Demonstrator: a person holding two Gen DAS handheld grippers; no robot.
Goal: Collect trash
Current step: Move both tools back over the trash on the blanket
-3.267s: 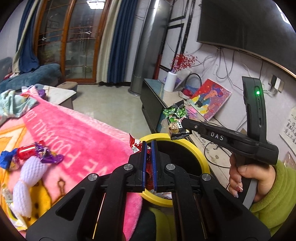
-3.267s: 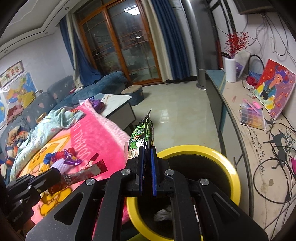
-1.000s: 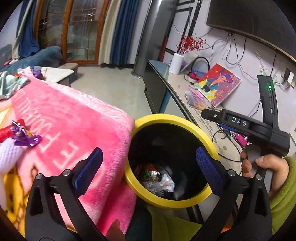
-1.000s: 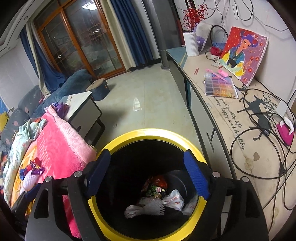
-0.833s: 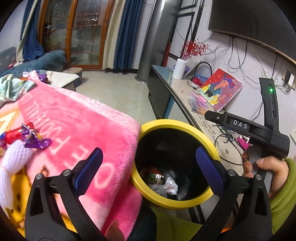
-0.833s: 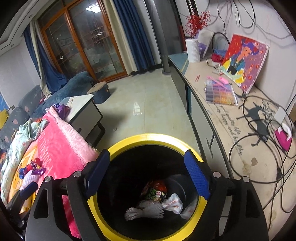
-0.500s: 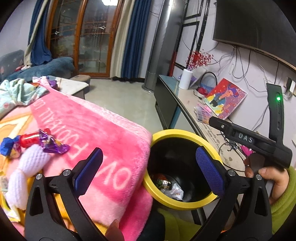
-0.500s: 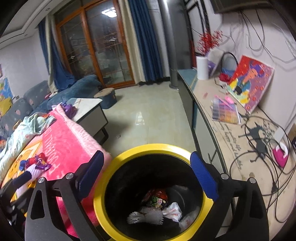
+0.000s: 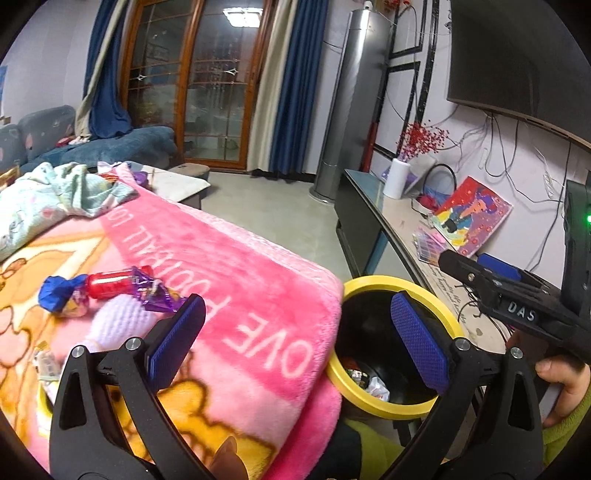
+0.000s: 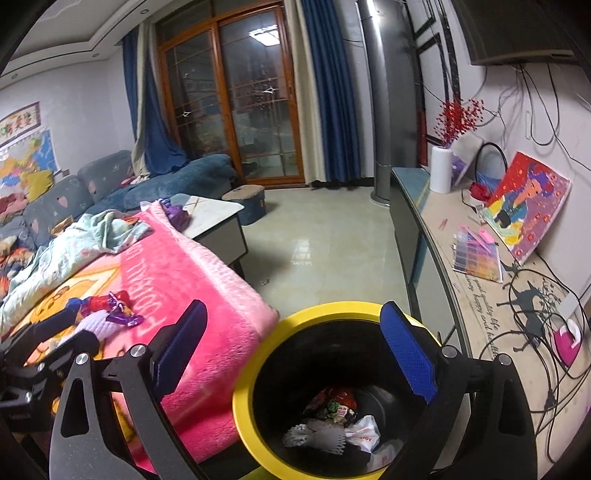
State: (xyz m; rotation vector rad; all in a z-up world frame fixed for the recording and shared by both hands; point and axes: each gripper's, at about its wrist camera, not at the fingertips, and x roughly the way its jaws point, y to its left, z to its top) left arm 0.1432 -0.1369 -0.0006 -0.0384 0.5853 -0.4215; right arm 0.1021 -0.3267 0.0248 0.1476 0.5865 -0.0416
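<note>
On the pink blanket (image 9: 236, 266) beside the yellow bin (image 10: 258, 362), candy wrappers (image 9: 110, 288) await; both tongs, left (image 9: 295, 339) and right (image 10: 295, 347), spread empty, the right's jaws just opened, so next comes reaching back.

1. Indoor light, moderately dim; ceiling lamp (image 9: 237, 12) reflected in the far glass doors (image 10: 236, 110).
2. Floor (image 10: 306, 254) shows a glare patch.
3. Heavy fisheye bending, black corners.
4. Slight blur near bin rim (image 10: 243, 391).

One yellow-rimmed bin (image 10: 255, 369), one pink blanket (image 9: 236, 266), two claws, left claw (image 9: 295, 332), right claw (image 10: 291, 347)
</note>
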